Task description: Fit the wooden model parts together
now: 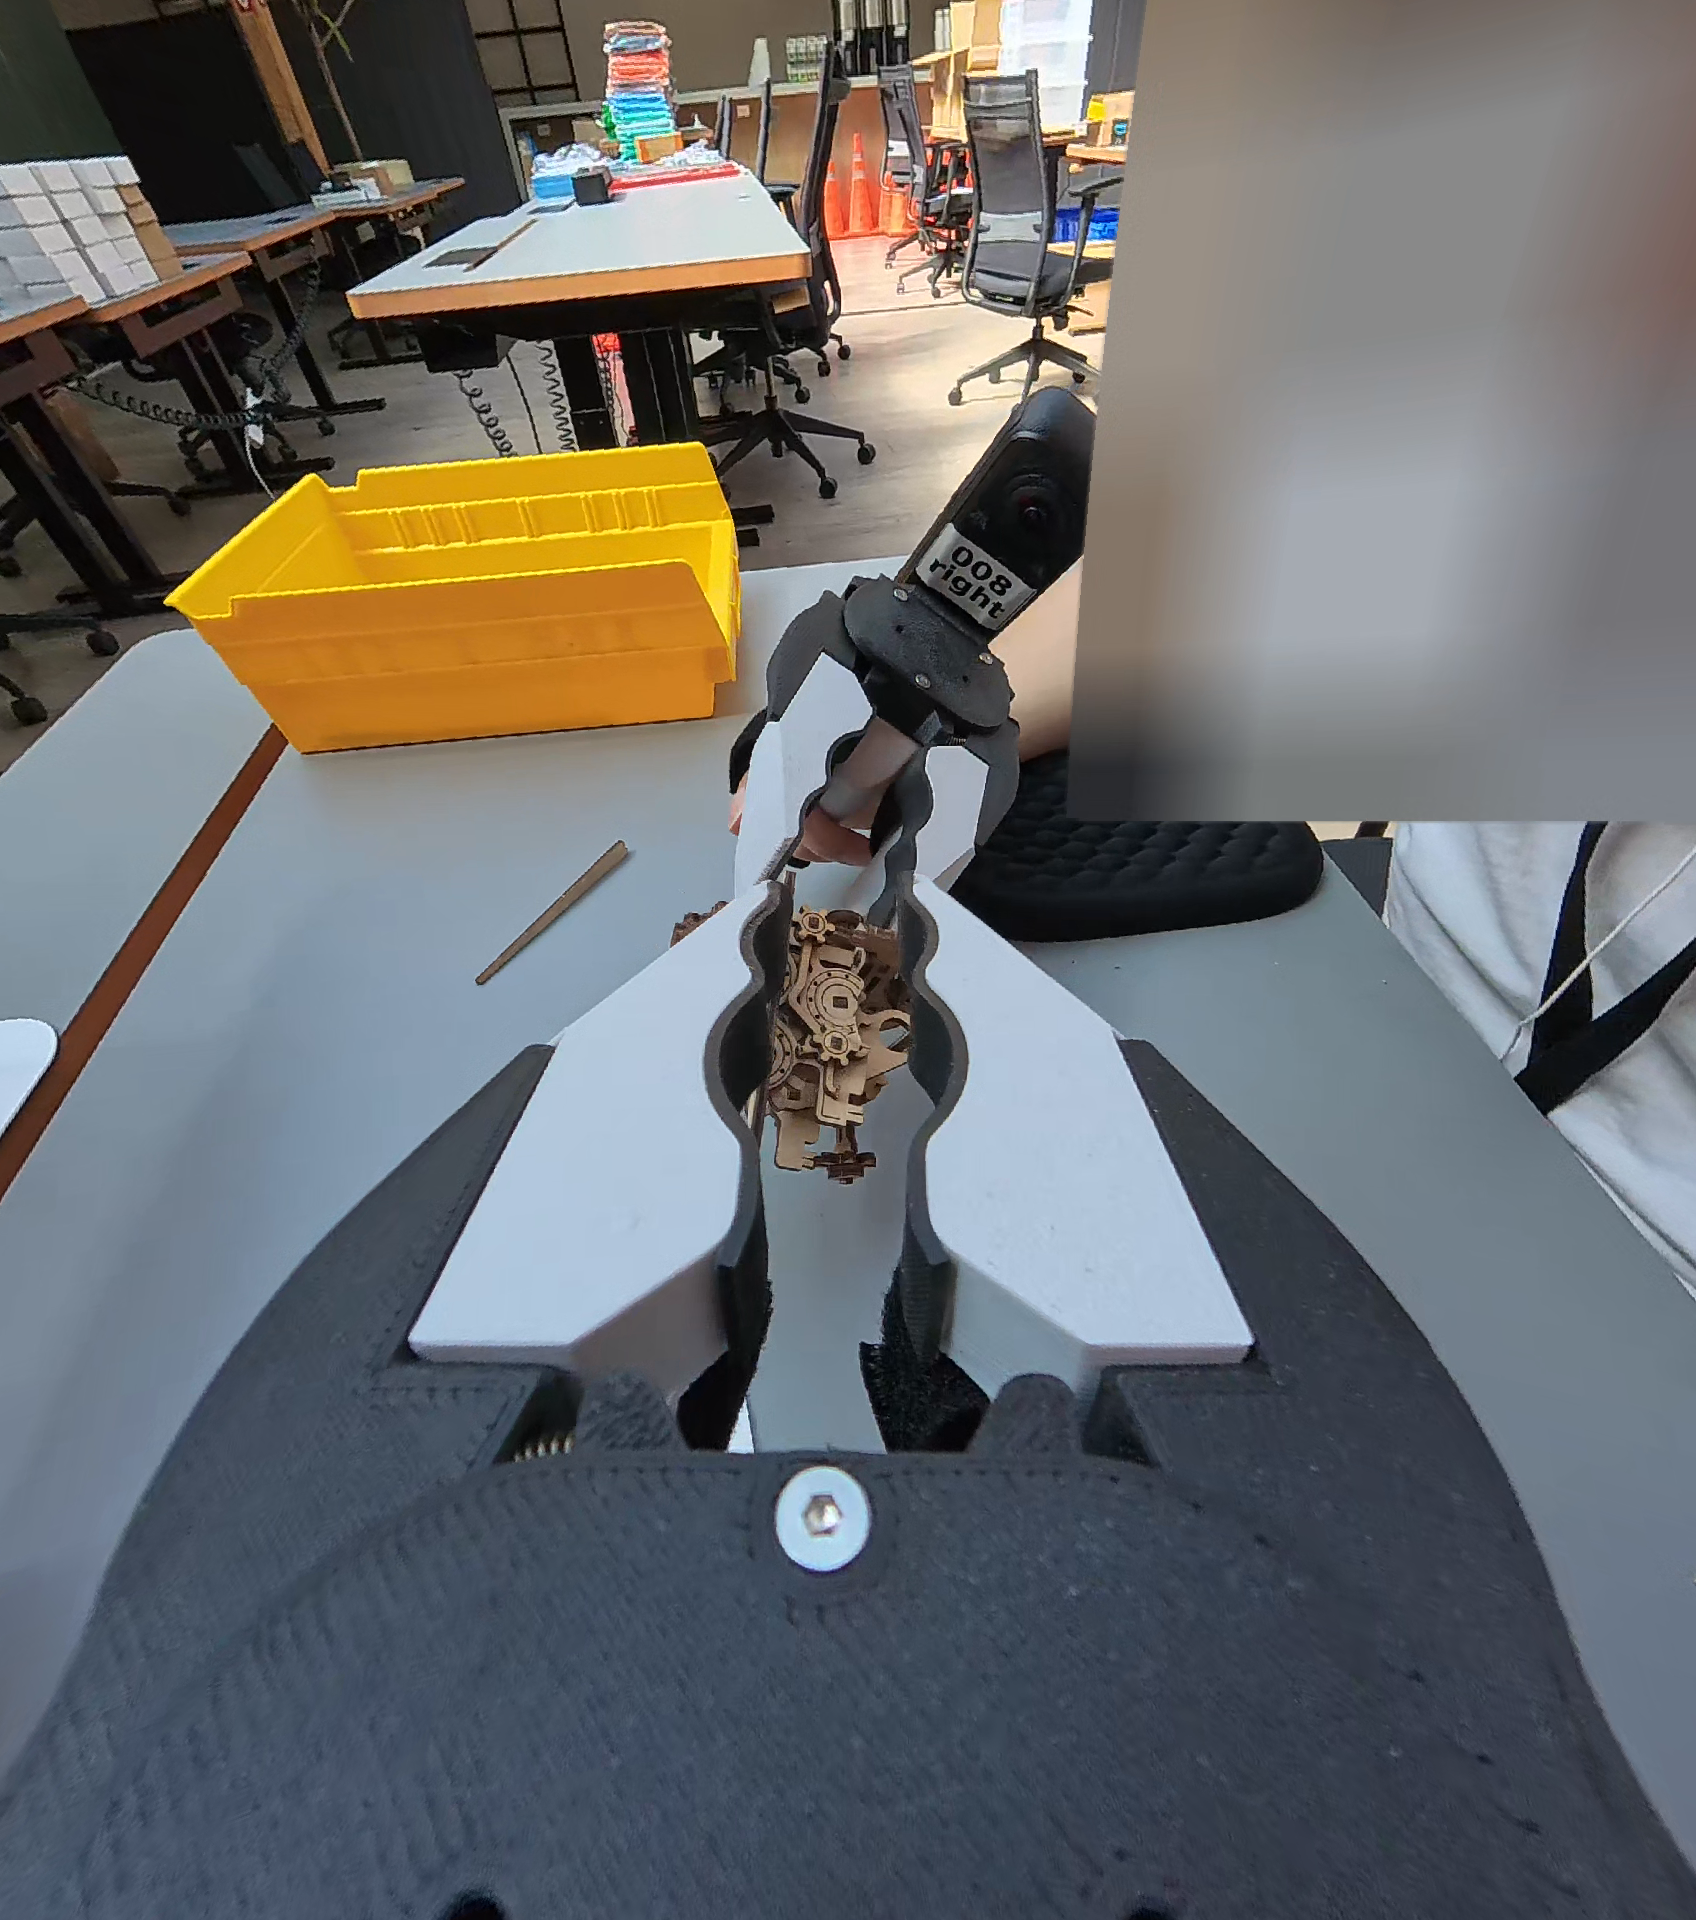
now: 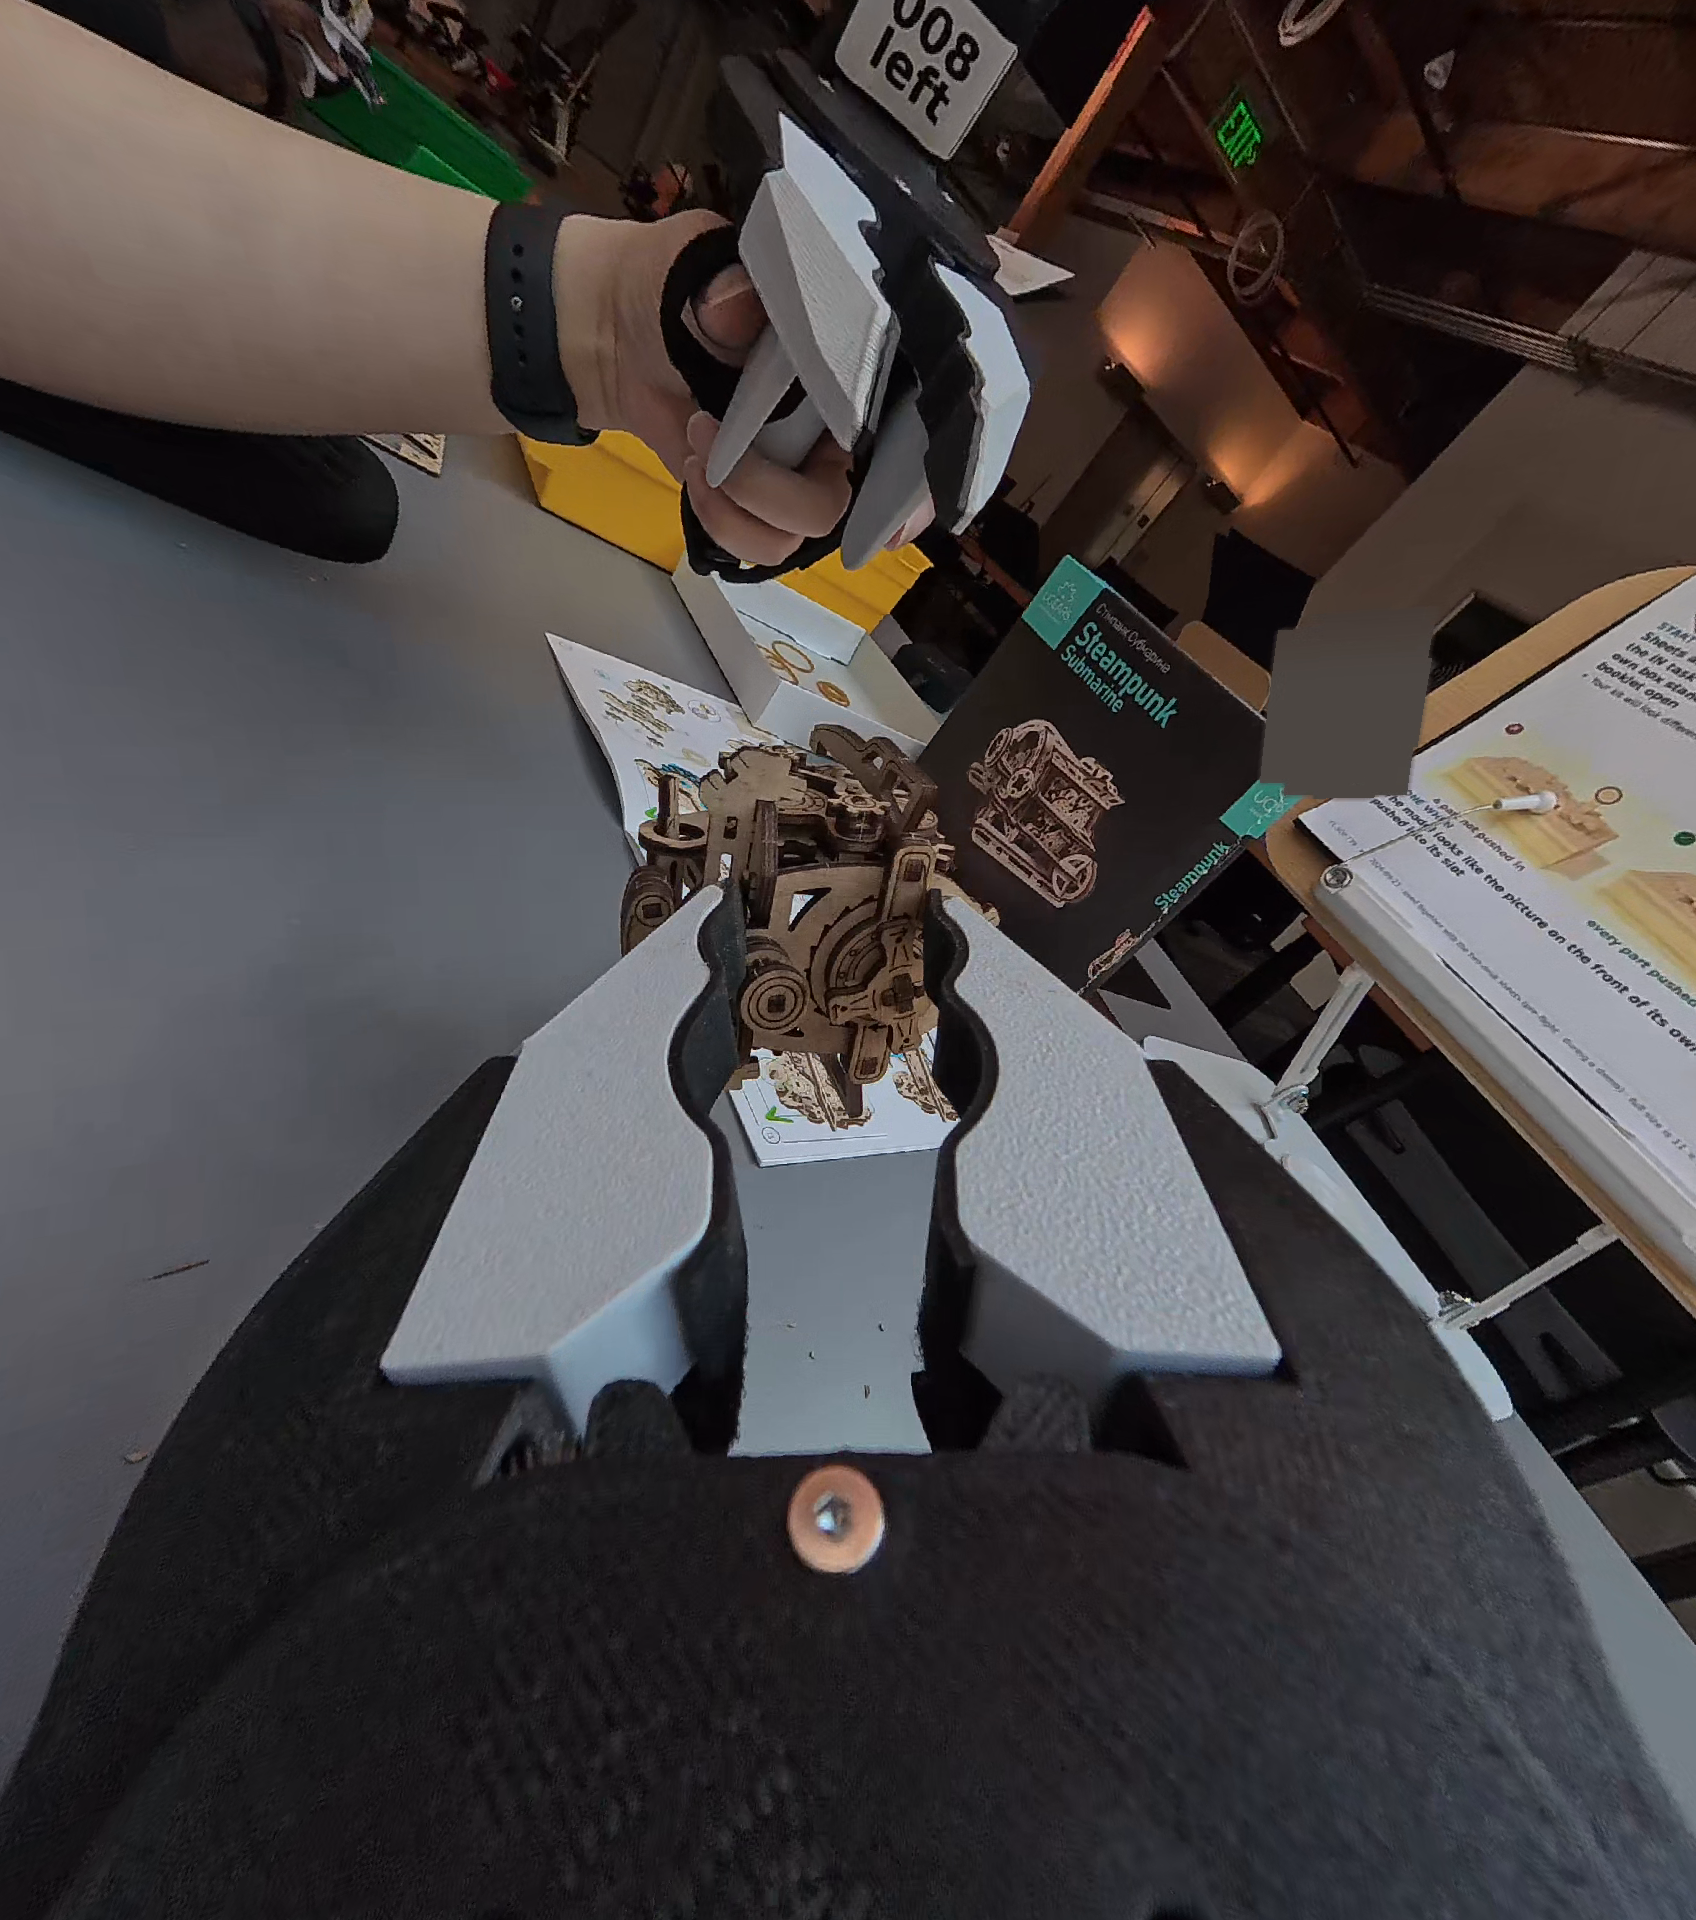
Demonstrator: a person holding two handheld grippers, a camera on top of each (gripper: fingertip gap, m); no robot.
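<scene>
A: Right hand-held gripper (image 2: 828, 935) clamped on the wooden model (image 2: 813, 925), held off the table (image 2: 200, 831), above the instruction sheet (image 2: 823, 1127). My left hand-held gripper (image 1: 839, 925): model sits between its fingers; gripping or not, can't tell.

B: Risk?

A: Thin laser-cut parts. Squeeze or twist one gripper against the other and I'd guess something snaps or pops loose.

B: View differences?

A: Left view alone shows a loose wooden stick (image 1: 553, 914) left of the model, near the yellow bin (image 1: 470, 592). Right view alone shows the kit box (image 2: 1083, 790) behind the model.

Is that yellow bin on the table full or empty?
The yellow bin looks empty as far as it shows: only bare yellow walls inside. Its floor is hidden behind the front wall.
</scene>
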